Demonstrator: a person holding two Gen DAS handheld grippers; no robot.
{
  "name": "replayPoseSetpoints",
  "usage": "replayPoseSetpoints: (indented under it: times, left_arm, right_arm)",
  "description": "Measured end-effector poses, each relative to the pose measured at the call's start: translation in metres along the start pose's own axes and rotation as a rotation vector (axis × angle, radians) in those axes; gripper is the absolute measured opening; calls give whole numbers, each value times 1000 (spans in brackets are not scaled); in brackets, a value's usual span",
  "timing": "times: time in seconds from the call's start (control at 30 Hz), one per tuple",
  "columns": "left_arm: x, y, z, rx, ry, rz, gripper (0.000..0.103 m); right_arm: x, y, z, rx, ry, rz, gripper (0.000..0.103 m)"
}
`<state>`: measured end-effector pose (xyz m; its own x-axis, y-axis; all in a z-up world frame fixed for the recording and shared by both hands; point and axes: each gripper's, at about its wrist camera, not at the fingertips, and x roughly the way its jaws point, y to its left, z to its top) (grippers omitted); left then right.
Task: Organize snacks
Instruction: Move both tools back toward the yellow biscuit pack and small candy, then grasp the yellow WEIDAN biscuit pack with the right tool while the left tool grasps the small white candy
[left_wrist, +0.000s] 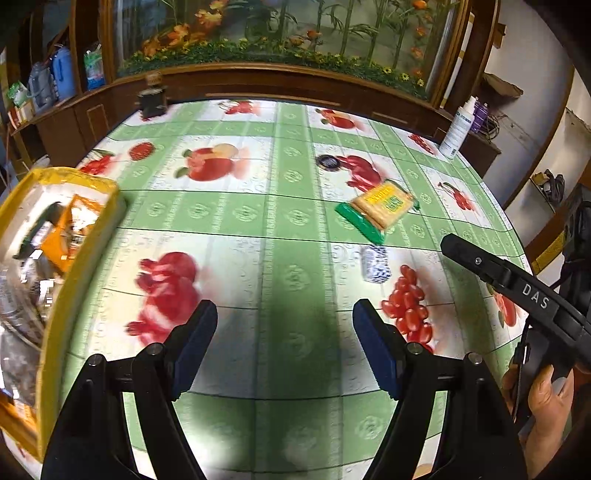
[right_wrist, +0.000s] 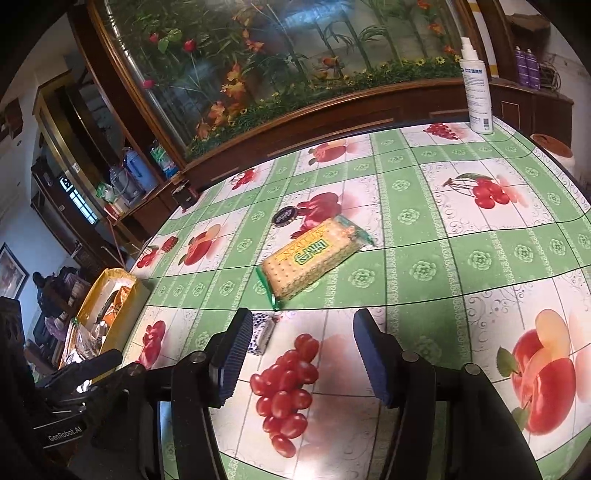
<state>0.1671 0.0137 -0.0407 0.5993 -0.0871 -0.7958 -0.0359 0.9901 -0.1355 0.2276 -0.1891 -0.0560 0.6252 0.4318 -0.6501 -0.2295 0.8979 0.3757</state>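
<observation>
Left gripper (left_wrist: 284, 347) jaws wide, nothing between, over bare tablecloth (left_wrist: 295, 258). Right gripper (right_wrist: 303, 362) also wide, empty, above the grape print. Small blue-and-white wrapped snack (right_wrist: 263, 332) sits just beside the right gripper's left pad, flat on the cloth. Cracker pack (right_wrist: 314, 254), green ends, clear wrap showing biscuits, lies diagonally just beyond it, mid-table. Dark round item (right_wrist: 284, 215) near the pack's far side. Yellow-lined bin (left_wrist: 55, 258) at the table's left edge, holding orange packets. White spray bottle (right_wrist: 476, 85) at the far right corner. Open cloth between bin and pack.
</observation>
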Motion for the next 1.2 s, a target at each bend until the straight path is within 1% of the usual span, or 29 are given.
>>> replayPoseSetpoints:
  times: [0.1, 0.23, 0.37, 0.4, 0.43, 0.5, 0.53, 0.57, 0.6, 0.67, 0.73, 0.8, 0.9, 0.97, 1.07, 1.13, 1.2]
  left_arm:
    - [17, -20, 6, 21, 19, -17, 76]
    - [43, -47, 15, 52, 64, -47, 76]
    - [64, -63, 19, 80, 91, -25, 76]
    - [66, -66, 19, 96, 81, 6, 73]
    - [66, -66, 18, 109, 68, 29, 65]
    - [60, -59, 16, 115, 36, 60, 25]
    - [59, -53, 16, 105, 35, 56, 17]
    - [58, -44, 17, 88, 40, 39, 4]
    - [57, -33, 16, 64, 47, 16, 1]
    - [53, -15, 13, 30, 43, 28, 1]
    - [47, 3, 9, 9, 34, 42, 0]
    - [40, 17, 5, -15, 29, 39, 0]
    - [27, 31, 2, -31, 3, 46, 0]
    - [17, 41, 2, -38, -12, 41, 0]
    - [12, 48, 9, -37, -13, 18, 0]
    - [12, 47, 16, -38, -8, -7, 0]
    - [13, 39, 23, -10, -9, -19, 1]
  right_arm:
    - [-3, -9, 1, 14, -6, -8, 59]
    - [-9, -20, 1, 35, -13, -19, 59]
    - [-12, -29, 2, 49, -15, -28, 60]
    - [-12, -31, 2, 52, -16, -31, 60]
    - [-12, -33, 3, 59, -15, -31, 61]
    - [-11, -35, 5, 71, -16, -25, 61]
    - [-9, -33, 6, 73, -18, -24, 61]
    - [-6, -31, 7, 74, -17, -20, 61]
    - [-1, -28, 8, 74, -12, -15, 60]
    - [10, -19, 10, 82, 6, -2, 61]
    - [22, -8, 10, 102, 17, 5, 71]
    - [32, 3, 11, 121, 17, -10, 72]
    - [53, 17, 17, 155, 26, -85, 72]
    - [69, 20, 22, 196, 40, -113, 72]
    - [82, 25, 31, 230, 26, -155, 73]
    - [91, 31, 37, 211, 32, -210, 73]
    - [102, 38, 43, 149, 47, -278, 73]
